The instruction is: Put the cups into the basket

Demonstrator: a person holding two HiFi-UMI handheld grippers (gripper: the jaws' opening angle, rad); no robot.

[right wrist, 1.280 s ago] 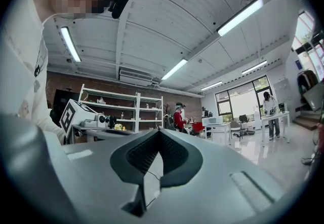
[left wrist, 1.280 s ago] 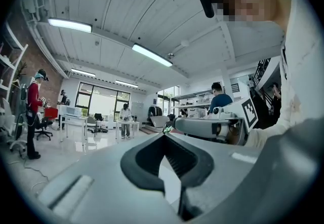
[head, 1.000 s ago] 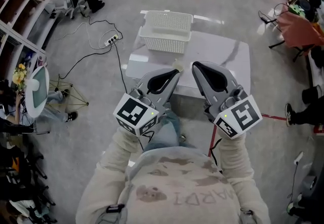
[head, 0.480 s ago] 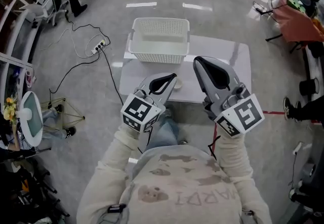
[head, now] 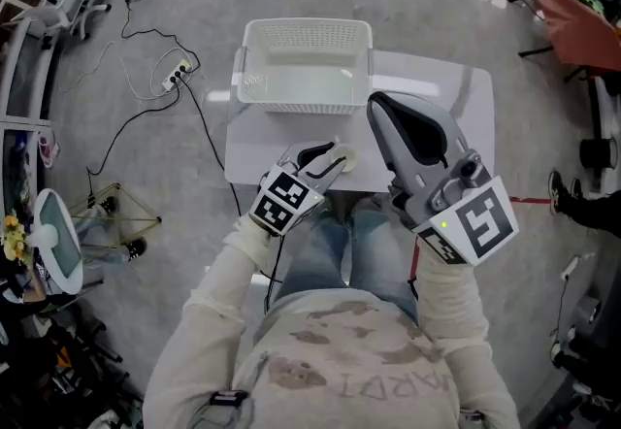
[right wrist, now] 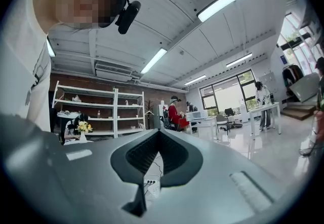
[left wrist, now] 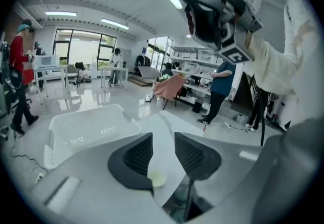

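Observation:
A white slatted basket (head: 305, 63) stands at the far left end of the white table (head: 441, 112); the left gripper view shows the same basket (left wrist: 86, 126) lying ahead to the left. A small pale cup (head: 346, 159) sits at the table's near edge. My left gripper (head: 334, 153) is low beside it and open, and the cup (left wrist: 157, 178) shows low in the gap between its jaws (left wrist: 163, 139). My right gripper (head: 376, 109) is held high over the table's near side, shut and empty, and points (right wrist: 158, 136) across the room.
A power strip with cables (head: 178, 78) lies on the floor left of the table. A red-draped stand (head: 582, 19) is at the far right. Several people (left wrist: 223, 86) stand in the room beyond. My knees (head: 354, 243) are against the table's near edge.
My left gripper has dropped and moved forward to the cup at the table's near edge. The right gripper has stayed raised. The view has tipped further down.

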